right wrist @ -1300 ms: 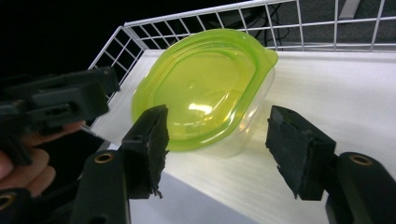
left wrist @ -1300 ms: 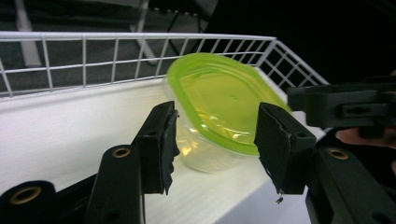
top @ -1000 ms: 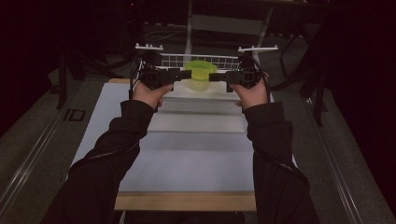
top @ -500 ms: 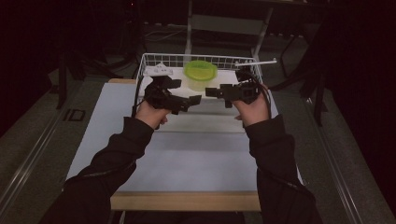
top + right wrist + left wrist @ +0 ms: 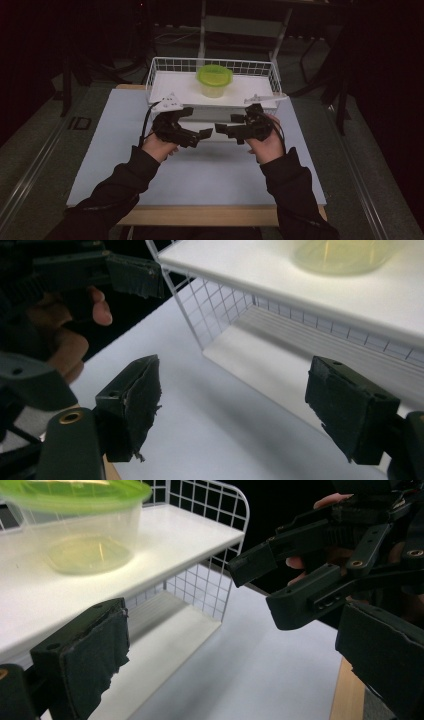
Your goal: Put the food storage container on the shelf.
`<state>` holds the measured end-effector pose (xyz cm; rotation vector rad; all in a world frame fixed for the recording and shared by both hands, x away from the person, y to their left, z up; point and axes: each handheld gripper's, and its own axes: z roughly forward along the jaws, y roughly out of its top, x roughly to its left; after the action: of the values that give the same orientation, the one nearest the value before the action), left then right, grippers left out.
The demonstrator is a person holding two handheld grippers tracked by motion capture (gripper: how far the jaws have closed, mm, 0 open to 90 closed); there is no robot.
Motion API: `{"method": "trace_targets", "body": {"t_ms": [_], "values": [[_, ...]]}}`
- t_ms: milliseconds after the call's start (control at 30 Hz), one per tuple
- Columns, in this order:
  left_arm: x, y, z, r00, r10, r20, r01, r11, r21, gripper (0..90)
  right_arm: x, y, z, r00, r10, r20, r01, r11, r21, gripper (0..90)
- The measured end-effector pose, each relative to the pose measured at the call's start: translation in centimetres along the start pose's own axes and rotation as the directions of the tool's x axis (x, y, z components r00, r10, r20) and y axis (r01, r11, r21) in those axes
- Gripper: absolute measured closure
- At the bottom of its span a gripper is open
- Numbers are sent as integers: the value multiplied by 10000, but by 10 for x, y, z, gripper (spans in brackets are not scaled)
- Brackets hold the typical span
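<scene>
Now both grippers [image 5: 204, 134] [image 5: 220, 128] hang open — tub [image 5: 214, 80] on shelf [image 5: 175, 90]

**Rack at the far edge, grippers before it**

On the table [image 5: 200, 175], a wire rack [image 5: 212, 65] stands at the far edge. A lidded container [image 5: 214, 81] sits on its upper shelf [image 5: 170, 87], apparently mid-shelf. Before the rack, left gripper [image 5: 202, 136] and right gripper [image 5: 222, 130] face each other, tips near.

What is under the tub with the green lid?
The tub stands on the white top shelf of a wire rack. Below that shelf is a lower white shelf, bare where it shows. The rest of it is covered by the top shelf.
</scene>
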<state>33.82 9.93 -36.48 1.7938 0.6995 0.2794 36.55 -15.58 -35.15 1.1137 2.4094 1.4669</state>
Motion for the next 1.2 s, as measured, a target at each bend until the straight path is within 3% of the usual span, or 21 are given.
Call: {"method": "trace_targets", "body": {"t_ms": [167, 300, 433, 767, 933, 1200], "values": [[0, -19, -3, 9999, -77, 102, 75, 9998, 173, 17, 3, -22, 2, 9990, -443, 92, 443, 9990, 1, 216], [-1, -33, -5, 9999, -32, 159, 27, 9995, 309, 17, 3, -41, 1, 9979, -651, 10, 651, 9971, -387, 215], [-2, -45, -5, 9996, -9, 274, -5, 9986, 526, 16, 1, -62, 3, 9959, -902, 53, 902, 9958, -130, 214], [-6, -77, -5, 9983, 393, 438, -441, 9924, 1151, 16, -14, -110, 4, 9977, -664, 138, 662, 9977, 144, 213], [-6, -92, -8, 9971, 639, 404, -689, 9880, 1382, 16, -18, -121, 4, 9974, -673, 243, 668, 9976, 203, 206], [1, -116, -19, 9953, 922, 305, -960, 9823, 1606, 16, -20, -131, -5, 9919, -1187, 457, 1184, 9929, 101, 200]]}}
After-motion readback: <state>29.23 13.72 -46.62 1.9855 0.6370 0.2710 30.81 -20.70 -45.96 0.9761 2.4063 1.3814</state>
